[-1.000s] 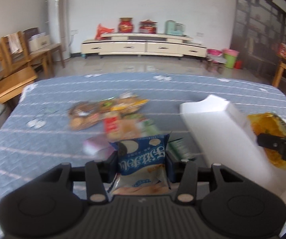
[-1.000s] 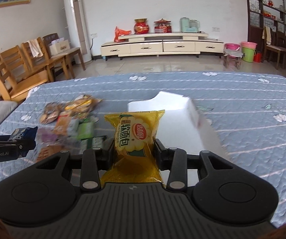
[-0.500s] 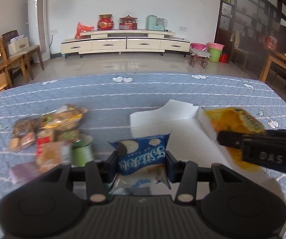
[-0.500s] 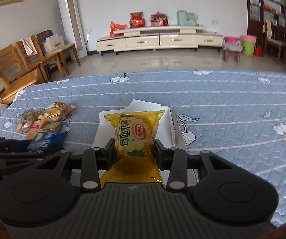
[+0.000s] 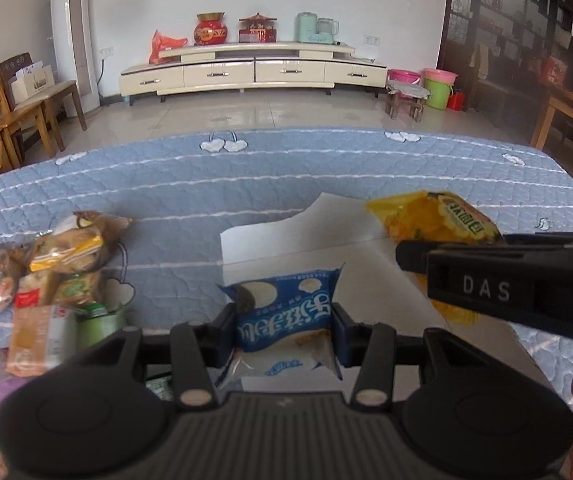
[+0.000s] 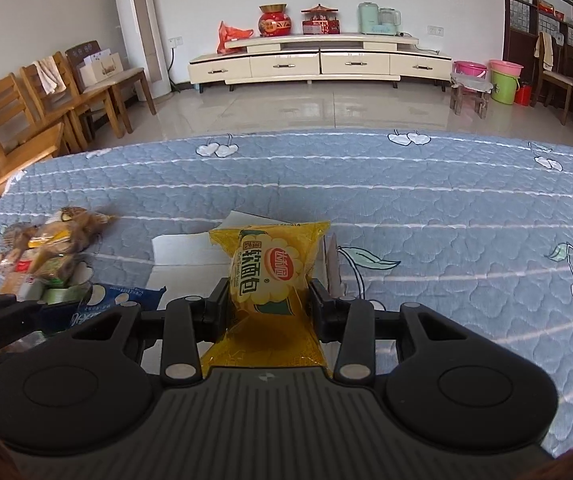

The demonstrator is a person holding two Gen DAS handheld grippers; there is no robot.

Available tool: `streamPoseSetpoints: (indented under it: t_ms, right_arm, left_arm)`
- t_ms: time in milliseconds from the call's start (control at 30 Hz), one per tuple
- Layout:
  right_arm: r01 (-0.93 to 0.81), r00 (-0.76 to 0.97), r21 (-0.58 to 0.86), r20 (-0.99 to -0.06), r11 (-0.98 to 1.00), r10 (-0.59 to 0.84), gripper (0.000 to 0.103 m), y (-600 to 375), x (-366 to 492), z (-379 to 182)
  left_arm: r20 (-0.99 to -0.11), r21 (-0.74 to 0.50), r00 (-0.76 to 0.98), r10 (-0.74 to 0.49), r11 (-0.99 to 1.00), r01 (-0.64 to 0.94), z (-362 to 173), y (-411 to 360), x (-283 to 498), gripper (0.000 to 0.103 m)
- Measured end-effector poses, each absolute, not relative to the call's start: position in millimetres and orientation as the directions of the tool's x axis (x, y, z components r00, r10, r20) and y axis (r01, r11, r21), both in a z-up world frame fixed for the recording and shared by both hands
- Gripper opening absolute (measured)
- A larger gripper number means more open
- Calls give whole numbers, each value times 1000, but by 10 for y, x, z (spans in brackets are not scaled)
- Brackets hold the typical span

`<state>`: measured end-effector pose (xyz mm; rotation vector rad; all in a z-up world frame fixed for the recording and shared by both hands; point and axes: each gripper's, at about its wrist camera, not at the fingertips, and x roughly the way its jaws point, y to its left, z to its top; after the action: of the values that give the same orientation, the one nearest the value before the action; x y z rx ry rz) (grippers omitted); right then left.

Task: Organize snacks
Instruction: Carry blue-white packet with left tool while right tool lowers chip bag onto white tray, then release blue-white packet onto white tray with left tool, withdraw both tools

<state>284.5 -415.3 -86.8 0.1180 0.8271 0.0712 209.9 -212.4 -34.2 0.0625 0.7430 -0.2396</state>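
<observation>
Left gripper (image 5: 284,332) clamps a blue packet (image 5: 282,312); right gripper (image 6: 269,304) clamps a yellow bread packet (image 6: 272,268), both over the white box (image 5: 306,240). Crowded together, one could knock the other's packet loose.

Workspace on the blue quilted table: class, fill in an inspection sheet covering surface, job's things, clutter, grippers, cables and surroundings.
Surface: blue quilted table cover with white heart prints.
Job's things: open white cardboard box; blue snack packet; yellow bread packet; pile of mixed wrapped snacks left of the box.
Clutter: nothing seen beyond the snack pile.
Grippers: left gripper shut on the blue packet; right gripper shut on the yellow packet; both over the box.
Cables: one dark lead down the wall by the white standing air conditioner.
Surroundings: cream TV cabinet, wooden chairs, pink and green buckets, tiled floor.
</observation>
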Motion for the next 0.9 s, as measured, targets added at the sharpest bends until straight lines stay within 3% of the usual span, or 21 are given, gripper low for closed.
streamPoseSetpoints:
  t_ms: [200, 267, 333, 400, 500, 667, 900]
  right_arm:
    - [-10, 680, 120, -727, 993, 95, 51, -4051, 2904, -879]
    - [-5, 689, 106, -720, 994, 80, 61, -4017, 2908, -861]
    - [3, 700, 97, -711, 995, 67, 87, -3972, 2875, -831]
    - [12, 714, 96, -698, 995, 59, 87, -3944, 2790, -775]
    - [30, 727, 99, -685, 995, 46, 88, -3922, 2643, -688]
    - [80, 747, 100, -665, 992, 7, 103, -3858, 2285, -522]
    - [123, 754, 117, -657, 986, -17, 103, -3694, 1732, -363]
  left_arm:
    - [-683, -34, 702, -201, 969, 244, -420, -2196, 2191, 47]
    - [-682, -32, 703, -204, 968, 249, -423, -2218, 2203, 50]
    - [-680, -39, 702, -211, 967, 253, -409, -2216, 2198, 53]
    - [-676, -44, 704, -219, 965, 258, -384, -2195, 2171, 58]
    - [-670, -40, 711, -212, 967, 250, -321, -2148, 2108, 76]
    - [-667, 1, 725, -172, 973, 232, -188, -2016, 1958, 93]
    - [-677, 33, 726, -122, 980, 195, -110, -1776, 1688, 100]
